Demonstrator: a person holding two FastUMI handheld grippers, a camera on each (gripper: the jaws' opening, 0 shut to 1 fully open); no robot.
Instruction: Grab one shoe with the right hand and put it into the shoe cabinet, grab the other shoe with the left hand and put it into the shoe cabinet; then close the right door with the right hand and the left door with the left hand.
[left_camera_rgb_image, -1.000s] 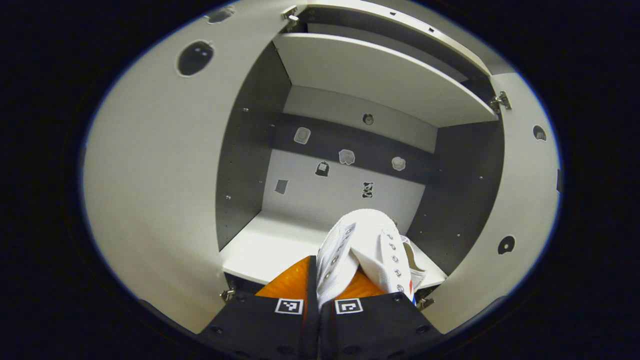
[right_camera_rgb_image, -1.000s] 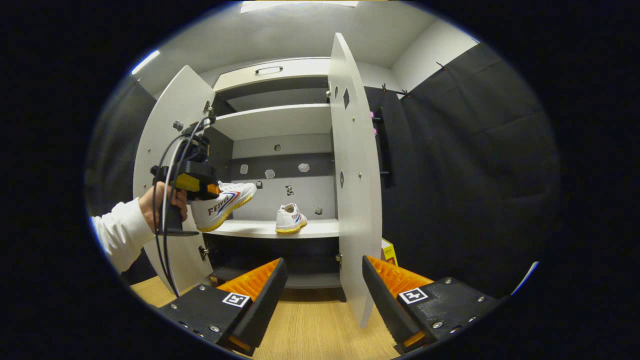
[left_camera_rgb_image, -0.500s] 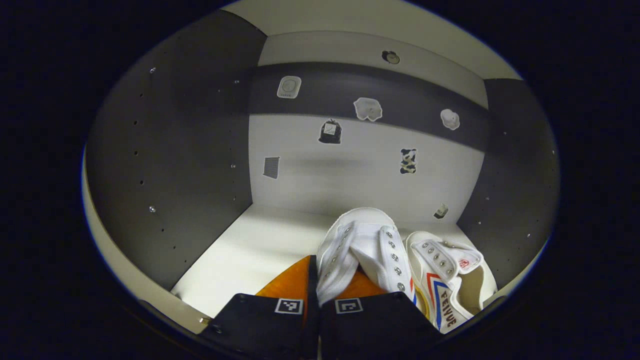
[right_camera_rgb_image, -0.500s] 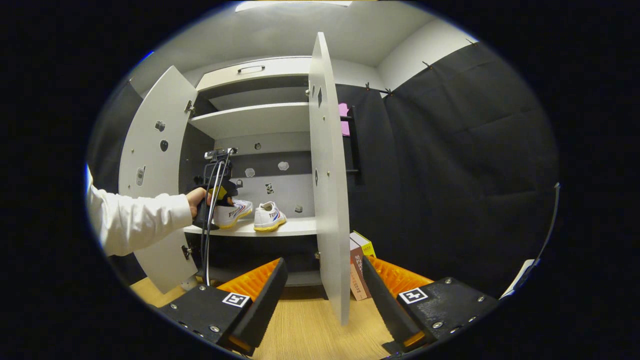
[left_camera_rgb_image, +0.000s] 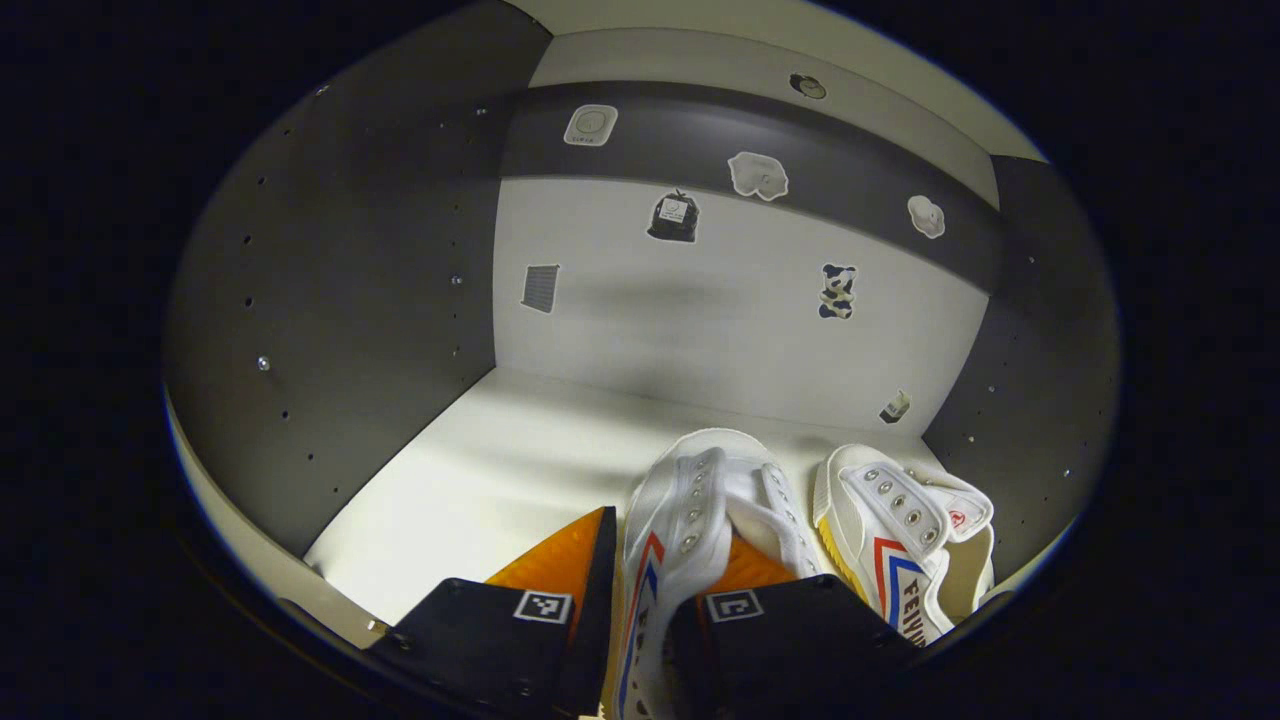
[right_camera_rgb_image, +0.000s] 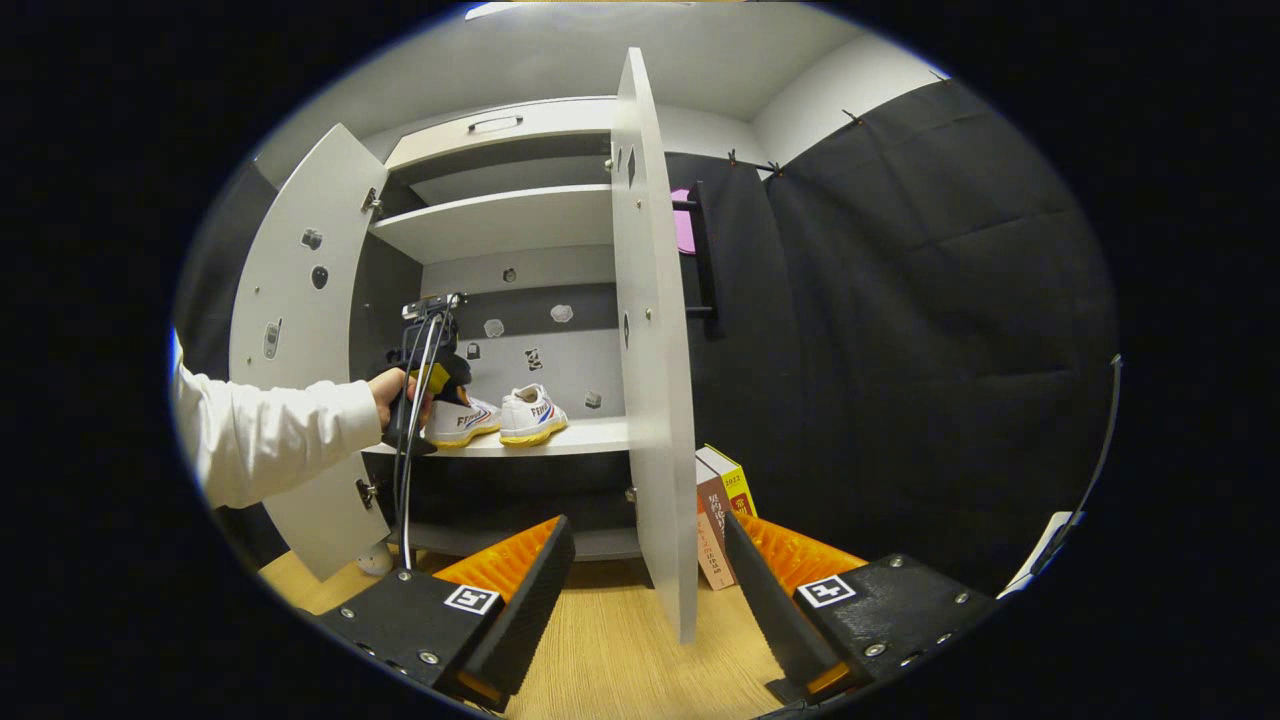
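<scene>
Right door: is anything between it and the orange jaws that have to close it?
Nothing visible. In the right gripper view the right gripper hangs open in front of the right door, whose edge shows between its jaws with bare wooden floor below. The books stand behind the door.

In the left gripper view, the back of the left shoe (left_camera_rgb_image: 700, 520) is cut off at the bottom edge, and the left gripper (left_camera_rgb_image: 640, 600) covers part of it. One finger sits inside the shoe, so you cannot tell if the fingers (left_camera_rgb_image: 560, 560) press on it. The heel of the right shoe (left_camera_rgb_image: 900, 540) runs off the edge too. The stickers (left_camera_rgb_image: 675, 215) on the back wall are too small to make out.

In the right gripper view, a hand (right_camera_rgb_image: 390, 390) covers the heel of the left shoe. The right door (right_camera_rgb_image: 650, 340) hides part of the books (right_camera_rgb_image: 720, 520).
</scene>
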